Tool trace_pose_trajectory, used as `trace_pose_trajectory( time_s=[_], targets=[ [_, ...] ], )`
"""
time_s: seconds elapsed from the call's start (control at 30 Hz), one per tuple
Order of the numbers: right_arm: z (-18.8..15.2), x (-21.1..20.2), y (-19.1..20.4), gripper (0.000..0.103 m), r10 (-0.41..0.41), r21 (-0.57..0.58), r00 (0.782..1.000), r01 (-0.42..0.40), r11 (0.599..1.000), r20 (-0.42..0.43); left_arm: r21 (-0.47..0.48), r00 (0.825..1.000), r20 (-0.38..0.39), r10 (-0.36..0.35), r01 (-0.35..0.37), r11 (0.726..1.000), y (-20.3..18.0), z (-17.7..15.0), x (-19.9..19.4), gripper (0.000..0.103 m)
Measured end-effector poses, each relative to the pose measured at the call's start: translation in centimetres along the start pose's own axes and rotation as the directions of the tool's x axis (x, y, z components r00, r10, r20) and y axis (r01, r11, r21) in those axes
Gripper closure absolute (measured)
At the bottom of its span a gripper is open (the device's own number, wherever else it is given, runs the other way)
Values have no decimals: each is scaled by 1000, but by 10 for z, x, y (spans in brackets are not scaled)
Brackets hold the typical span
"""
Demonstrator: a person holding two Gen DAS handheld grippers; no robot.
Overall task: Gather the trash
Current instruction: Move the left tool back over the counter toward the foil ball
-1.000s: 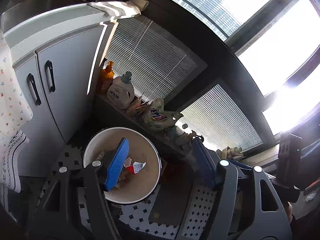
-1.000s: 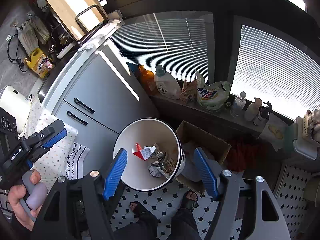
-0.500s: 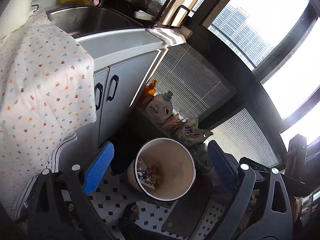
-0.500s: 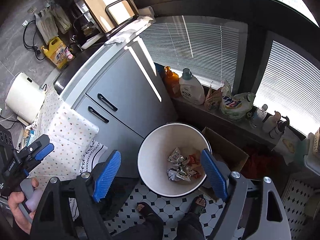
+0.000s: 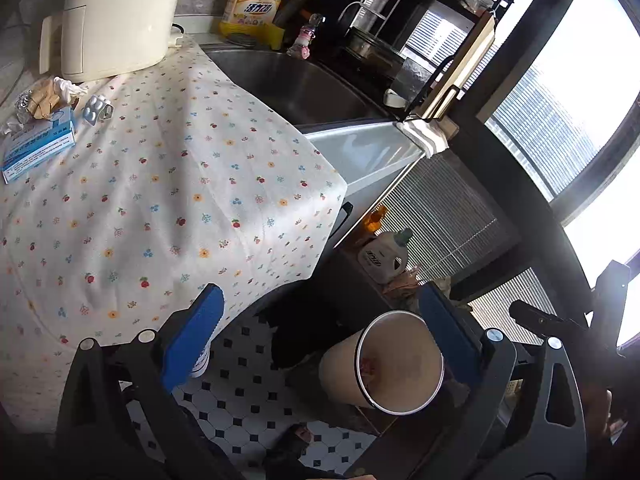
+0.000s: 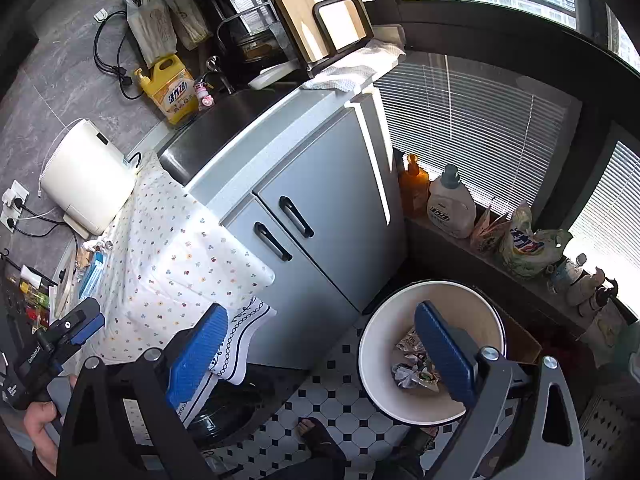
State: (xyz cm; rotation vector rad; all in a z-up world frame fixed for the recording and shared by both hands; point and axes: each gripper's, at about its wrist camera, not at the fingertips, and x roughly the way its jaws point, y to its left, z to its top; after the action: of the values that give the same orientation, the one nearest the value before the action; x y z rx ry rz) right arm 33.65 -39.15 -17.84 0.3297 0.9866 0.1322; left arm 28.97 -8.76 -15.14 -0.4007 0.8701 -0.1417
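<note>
A white trash bin (image 5: 404,372) stands on the tiled floor, with crumpled wrappers (image 6: 412,364) inside. On the floral cloth (image 5: 160,200) at the far left lie a blue and white box (image 5: 38,144), a blister pack (image 5: 97,109) and crumpled tissue and foil (image 5: 44,94). My left gripper (image 5: 320,340) is open and empty, above the floor beside the bin and the cloth's edge. My right gripper (image 6: 320,352) is open and empty, with its right finger over the bin (image 6: 374,344). The left gripper also shows in the right wrist view (image 6: 68,332).
A white kettle (image 5: 116,16) and yellow detergent jug (image 5: 256,2) stand by the steel sink (image 5: 304,84). Grey cabinet doors (image 6: 320,208) sit below. Bottles and bags (image 6: 452,204) line the window ledge. A cardboard box (image 6: 520,340) is behind the bin. My feet (image 6: 320,436) are on the floor.
Both grippers swung left and up from the bin toward the counter. The left view went from the bin's inside to the floral cloth with the trash. Both stayed open.
</note>
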Motion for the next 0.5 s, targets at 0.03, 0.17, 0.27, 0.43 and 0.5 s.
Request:
trace_pose_trajectory(
  time_s=[0.03,0.17,0.27,0.43,0.5],
  targets=[
    [2,3,9,10,6,-6,1000,-6,1000,2,-7,1000,8,10,-10,1000,8,3,-4,6],
    [5,14,44,9,29,-34,1000,-29,999,2,-39,998,41,45,-44,998,45,14,-22,6],
    [7,19,73,9,52,-55,999,-51,997,6,-58,995,69,71,-67,996,73,21,-35,6],
    [9,26,121,9,86,-90,996,-85,992,13,-102,987,112,111,-100,990,119,36,-55,6],
    [9,31,138,9,92,-105,996,-90,990,13,-118,984,129,122,-107,987,139,42,-62,6]
  ],
)
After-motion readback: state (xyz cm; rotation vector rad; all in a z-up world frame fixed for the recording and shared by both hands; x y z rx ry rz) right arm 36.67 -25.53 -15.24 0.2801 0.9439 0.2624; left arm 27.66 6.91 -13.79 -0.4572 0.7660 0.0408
